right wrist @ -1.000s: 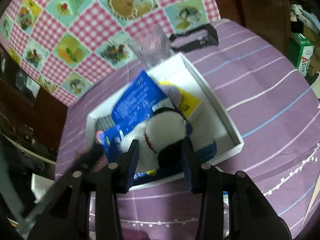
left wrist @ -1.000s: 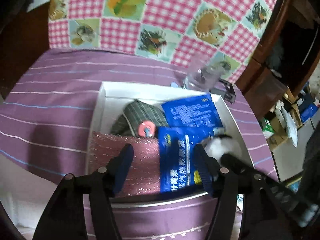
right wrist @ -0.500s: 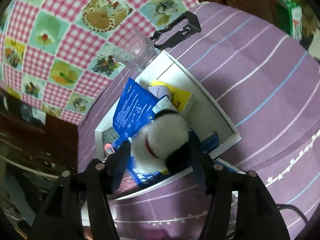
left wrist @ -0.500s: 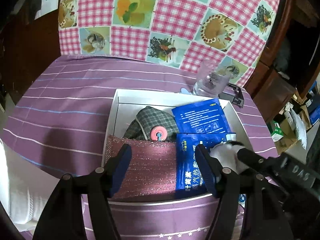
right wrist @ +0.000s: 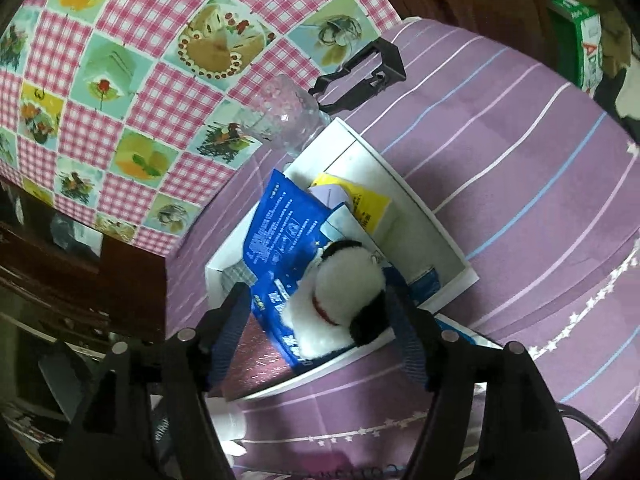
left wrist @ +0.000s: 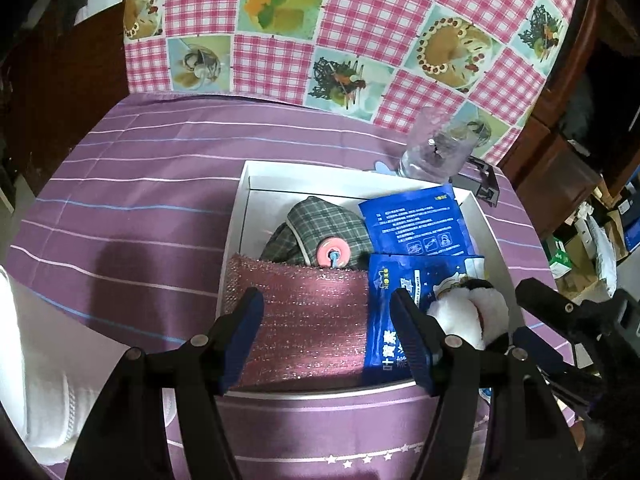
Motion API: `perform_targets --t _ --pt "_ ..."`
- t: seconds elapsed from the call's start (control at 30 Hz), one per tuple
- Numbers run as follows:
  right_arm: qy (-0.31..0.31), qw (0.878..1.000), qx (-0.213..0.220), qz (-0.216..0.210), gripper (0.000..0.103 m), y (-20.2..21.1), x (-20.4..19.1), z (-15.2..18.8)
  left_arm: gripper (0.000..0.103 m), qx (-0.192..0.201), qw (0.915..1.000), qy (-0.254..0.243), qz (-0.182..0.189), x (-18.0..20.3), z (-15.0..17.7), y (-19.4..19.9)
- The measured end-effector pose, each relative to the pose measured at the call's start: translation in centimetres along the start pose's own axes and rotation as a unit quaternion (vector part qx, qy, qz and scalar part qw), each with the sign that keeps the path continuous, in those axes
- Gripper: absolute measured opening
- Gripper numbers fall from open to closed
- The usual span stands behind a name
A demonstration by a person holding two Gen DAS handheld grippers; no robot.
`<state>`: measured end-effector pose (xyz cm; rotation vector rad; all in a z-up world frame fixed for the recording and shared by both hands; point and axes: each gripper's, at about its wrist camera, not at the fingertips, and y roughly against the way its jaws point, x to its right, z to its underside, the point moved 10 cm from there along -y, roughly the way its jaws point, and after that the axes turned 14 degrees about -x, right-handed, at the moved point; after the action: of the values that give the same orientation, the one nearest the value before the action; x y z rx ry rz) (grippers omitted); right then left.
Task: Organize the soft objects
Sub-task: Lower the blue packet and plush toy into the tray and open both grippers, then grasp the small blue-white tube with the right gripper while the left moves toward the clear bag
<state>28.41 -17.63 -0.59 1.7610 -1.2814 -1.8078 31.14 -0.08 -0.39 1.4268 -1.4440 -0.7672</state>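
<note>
A white box (left wrist: 240,216) on the purple striped cloth holds a plaid cloth (left wrist: 320,226), a pink round item (left wrist: 333,253), a pink sparkly cloth (left wrist: 312,320) and blue packets (left wrist: 416,224). A black-and-white plush toy (right wrist: 344,300) lies on a blue packet (right wrist: 280,232) at the box's near end; it also shows in the left wrist view (left wrist: 472,312). My right gripper (right wrist: 316,320) is open, its fingers either side of the plush and apart from it. My left gripper (left wrist: 328,328) is open and empty above the pink cloth.
A clear glass (left wrist: 436,152) and a black clip-like object (left wrist: 484,184) stand behind the box. A pink checked cloth (left wrist: 320,32) hangs at the back. A yellow packet (right wrist: 360,200) lies in the box. Cartons sit on the floor at right (left wrist: 592,240).
My right gripper has opened and let go of the plush toy, which now rests in the box. Both grippers have drawn back a little.
</note>
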Motion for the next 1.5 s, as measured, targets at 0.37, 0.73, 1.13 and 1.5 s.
perform_targets --t 0.37,0.73,1.13,1.5 --pt "0.075 0.993 0.040 0.084 0.070 3.0 -1.2 0.6 0.066 0.000 1.0000 0.007 0.006 -0.4 0.0 1.3" --pt "0.030 0.998 0.026 0.053 0.054 6.7 -0.2 1.6 0.066 -0.003 0.9988 0.048 -0.008 -1.5 0.4 3.3" --pt "0.026 0.994 -0.046 0.093 0.054 7.8 3.0 4.1 0.066 -0.059 0.9980 -0.004 0.022 2.9 2.6 3.2" --pt "0.137 0.971 -0.120 0.156 0.043 3.3 3.9 6.0 0.066 -0.136 0.9896 -0.044 0.020 5.0 5.4 0.8"
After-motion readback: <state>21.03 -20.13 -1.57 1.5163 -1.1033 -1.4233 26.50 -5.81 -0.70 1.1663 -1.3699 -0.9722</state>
